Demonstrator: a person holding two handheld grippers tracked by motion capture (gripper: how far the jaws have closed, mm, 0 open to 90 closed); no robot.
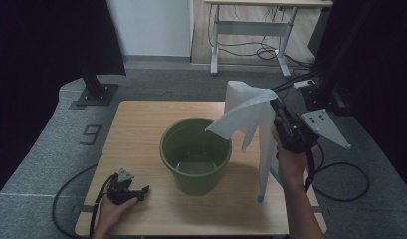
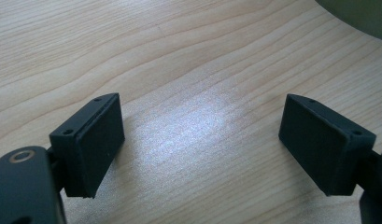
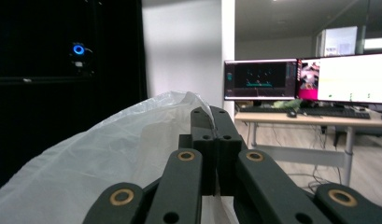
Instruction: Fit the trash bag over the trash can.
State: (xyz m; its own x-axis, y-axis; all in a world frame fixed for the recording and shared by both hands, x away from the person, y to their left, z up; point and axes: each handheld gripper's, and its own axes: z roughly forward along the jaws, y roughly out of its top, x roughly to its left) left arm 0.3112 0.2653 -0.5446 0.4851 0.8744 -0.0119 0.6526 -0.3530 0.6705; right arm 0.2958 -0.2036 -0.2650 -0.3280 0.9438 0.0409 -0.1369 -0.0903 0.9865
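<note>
A green bucket (image 1: pixel 196 154) stands upright in the middle of the wooden table (image 1: pixel 141 124). My right gripper (image 1: pixel 276 107) is held up to the right of the bucket, shut on a thin white plastic bag (image 1: pixel 251 117) that drapes left over the bucket's rim and hangs down to the tabletop. In the right gripper view the jaws are pressed together on the bag (image 3: pixel 109 154), which billows to the left of the gripper (image 3: pixel 212 122). My left gripper (image 1: pixel 141 191) rests low at the table's front left, open, with bare wood between its pads (image 2: pixel 97 140).
A corner of the bucket (image 2: pixel 357 16) shows at the top right of the left gripper view. A stand base (image 1: pixel 94 94) sits on the floor behind the table's left. A desk (image 1: pixel 251 30) with cables stands at the back, and monitors (image 3: pixel 300 79) on a desk.
</note>
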